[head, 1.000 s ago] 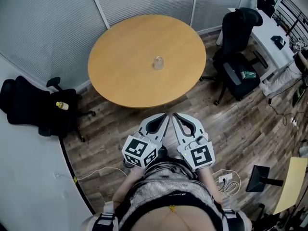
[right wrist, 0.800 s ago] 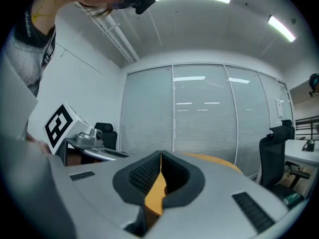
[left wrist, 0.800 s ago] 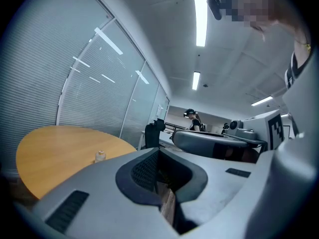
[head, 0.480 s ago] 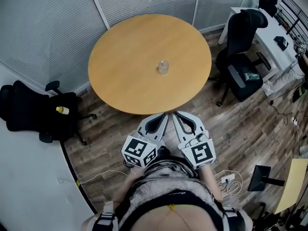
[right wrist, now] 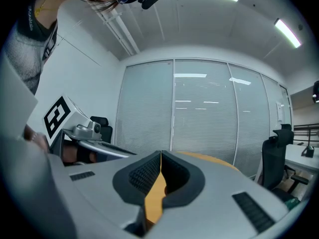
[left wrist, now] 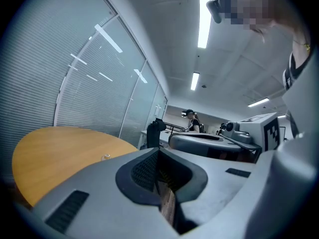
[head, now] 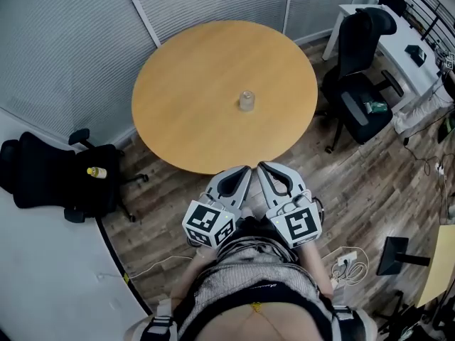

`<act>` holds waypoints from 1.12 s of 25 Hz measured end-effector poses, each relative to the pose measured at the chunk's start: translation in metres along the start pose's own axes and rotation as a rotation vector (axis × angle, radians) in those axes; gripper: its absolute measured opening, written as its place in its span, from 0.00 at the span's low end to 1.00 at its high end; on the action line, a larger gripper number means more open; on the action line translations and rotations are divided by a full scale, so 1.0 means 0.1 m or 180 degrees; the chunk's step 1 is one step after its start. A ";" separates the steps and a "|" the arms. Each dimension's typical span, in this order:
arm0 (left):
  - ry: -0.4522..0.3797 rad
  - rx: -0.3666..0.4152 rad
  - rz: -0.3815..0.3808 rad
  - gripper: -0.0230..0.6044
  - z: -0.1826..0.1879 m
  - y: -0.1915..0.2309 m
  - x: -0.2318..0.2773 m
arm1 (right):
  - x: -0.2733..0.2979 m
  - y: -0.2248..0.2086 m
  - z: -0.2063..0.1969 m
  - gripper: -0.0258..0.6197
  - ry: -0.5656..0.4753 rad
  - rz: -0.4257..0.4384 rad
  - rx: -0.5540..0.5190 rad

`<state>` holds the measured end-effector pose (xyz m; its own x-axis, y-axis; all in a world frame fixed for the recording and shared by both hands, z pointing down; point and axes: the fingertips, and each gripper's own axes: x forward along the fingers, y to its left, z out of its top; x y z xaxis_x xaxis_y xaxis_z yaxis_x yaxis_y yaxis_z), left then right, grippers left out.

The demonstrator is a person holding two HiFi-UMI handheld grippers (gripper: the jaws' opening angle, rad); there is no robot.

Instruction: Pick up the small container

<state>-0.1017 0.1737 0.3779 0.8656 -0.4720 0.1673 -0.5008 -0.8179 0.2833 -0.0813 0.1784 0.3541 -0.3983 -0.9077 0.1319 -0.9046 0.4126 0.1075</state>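
Observation:
The small container, a clear little jar, stands upright near the middle of the round wooden table. In the left gripper view the container is a tiny clear shape far ahead on the table top. My left gripper and right gripper are held side by side close to my body, their tips just at the table's near edge. Both are shut with nothing between the jaws, as the left gripper and right gripper show in their own views.
A black office chair stands right of the table, by a white desk. Another black chair at the left carries a yellow bottle. Blinds-covered glass walls run behind. Cables and a power strip lie on the floor. A person stands far off.
The table has come slightly nearer in the head view, its near edge now meeting the gripper tips. Both grippers have stayed shut and side by side.

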 end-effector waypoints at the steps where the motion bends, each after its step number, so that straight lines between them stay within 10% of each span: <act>1: 0.0007 -0.0010 0.0000 0.04 0.00 0.00 0.01 | 0.00 -0.02 -0.01 0.07 0.0017 -0.0002 0.0003; 28: -0.0095 -0.0045 0.0556 0.04 0.36 0.34 1.29 | 0.57 -1.38 -0.10 0.07 0.0004 0.0555 -0.0130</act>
<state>-0.0071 0.0727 0.3750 0.7650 -0.6162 0.1871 -0.6433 -0.7180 0.2658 0.0224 0.0703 0.3564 -0.5484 -0.8221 0.1532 -0.8149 0.5665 0.1228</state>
